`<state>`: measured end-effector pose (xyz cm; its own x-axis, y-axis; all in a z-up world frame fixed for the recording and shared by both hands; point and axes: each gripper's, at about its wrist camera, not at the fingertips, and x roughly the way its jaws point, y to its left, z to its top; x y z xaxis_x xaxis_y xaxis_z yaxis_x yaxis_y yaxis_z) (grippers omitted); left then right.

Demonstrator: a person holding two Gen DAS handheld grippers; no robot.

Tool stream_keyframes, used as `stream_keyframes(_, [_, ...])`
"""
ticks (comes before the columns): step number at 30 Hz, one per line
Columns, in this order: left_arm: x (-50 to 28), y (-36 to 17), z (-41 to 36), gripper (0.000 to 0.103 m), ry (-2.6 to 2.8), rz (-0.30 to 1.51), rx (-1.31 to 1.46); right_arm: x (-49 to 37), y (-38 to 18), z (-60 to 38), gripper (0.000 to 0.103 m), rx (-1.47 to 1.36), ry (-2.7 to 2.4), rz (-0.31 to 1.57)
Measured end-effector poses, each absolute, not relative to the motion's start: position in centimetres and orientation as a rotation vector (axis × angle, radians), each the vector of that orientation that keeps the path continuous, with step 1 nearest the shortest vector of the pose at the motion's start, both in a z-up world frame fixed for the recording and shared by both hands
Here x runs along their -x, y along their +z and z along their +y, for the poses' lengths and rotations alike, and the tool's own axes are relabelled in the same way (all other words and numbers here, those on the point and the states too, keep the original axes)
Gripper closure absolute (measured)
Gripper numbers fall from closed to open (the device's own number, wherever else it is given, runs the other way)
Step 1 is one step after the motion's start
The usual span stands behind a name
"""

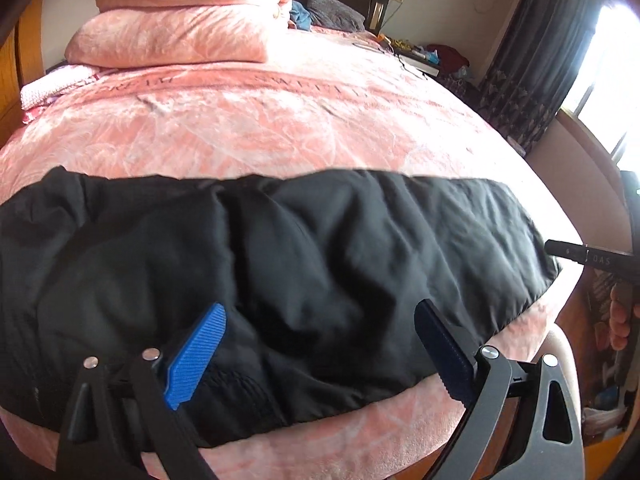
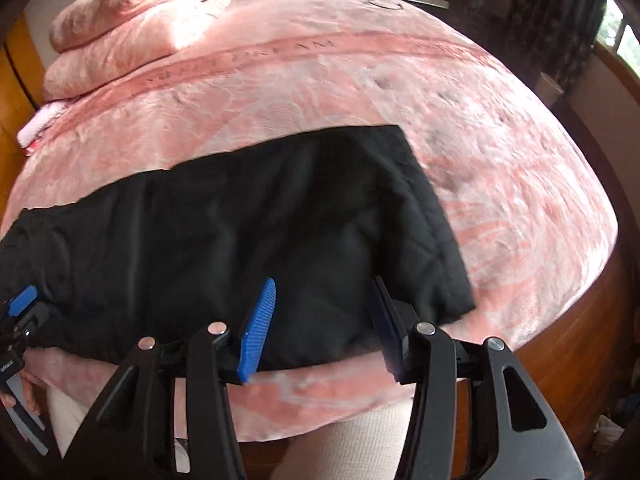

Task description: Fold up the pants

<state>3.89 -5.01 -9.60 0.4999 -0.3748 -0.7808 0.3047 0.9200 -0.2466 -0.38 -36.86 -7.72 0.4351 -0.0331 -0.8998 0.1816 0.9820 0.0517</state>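
Black pants lie flat across the near edge of a bed w/ pink blanket, folded lengthwise. Left gripper hangs over the mid section, jaws wide, gripping nothing; right gripper also wide, over the hem end.

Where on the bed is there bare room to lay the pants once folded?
Bare pink bedspread runs between the black pants and the stacked quilts, and right of the pants toward the window. The headboard end is cluttered; the near edge is a thin strip.
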Motion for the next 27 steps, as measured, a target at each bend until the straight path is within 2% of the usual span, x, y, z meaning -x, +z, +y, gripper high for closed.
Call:
stream_keyframes(4, [-8.7, -7.5, -0.3, 0.007, -0.515, 0.981, 0.197, -2.1, -7.3, -29.2, 0.053, -0.165, 0.135, 1.118])
stream_keyframes(7, [-12.2, -7.2, 1.6, 0.008, -0.552, 1.007, 0.114, -3.7, -8.1, -23.6, 0.053, -0.128, 0.254, 1.148])
stream_keyframes(11, [-16.3, -9.4, 3.5, 0.023, -0.497, 1.126, 0.003, -5.1, -9.4, -17.4, 0.053, -0.032, 0.351, 1.179])
stream_keyframes(13, [-17.7, -10.2, 4.0, 0.025, -0.518, 1.15, -0.016, -5.6, -10.1, -15.4, 0.053, 0.011, 0.371, 1.193])
stream_keyframes(15, [-18.8, -10.7, 3.8, 0.029, -0.545, 1.164, -0.072, -5.8, -10.8, -14.4, 0.053, 0.024, 0.392, 1.208])
stream_keyframes(17, [-19.8, -11.3, 3.2, 0.029, -0.62, 1.189, -0.129, -5.9, -11.3, -14.2, 0.048, 0.023, 0.4, 1.218])
stream_keyframes(27, [-22.3, -13.8, 2.1, 0.031, -0.935, 1.284, -0.362, -7.2, -13.4, -15.0, 0.046, -0.013, 0.39, 1.261])
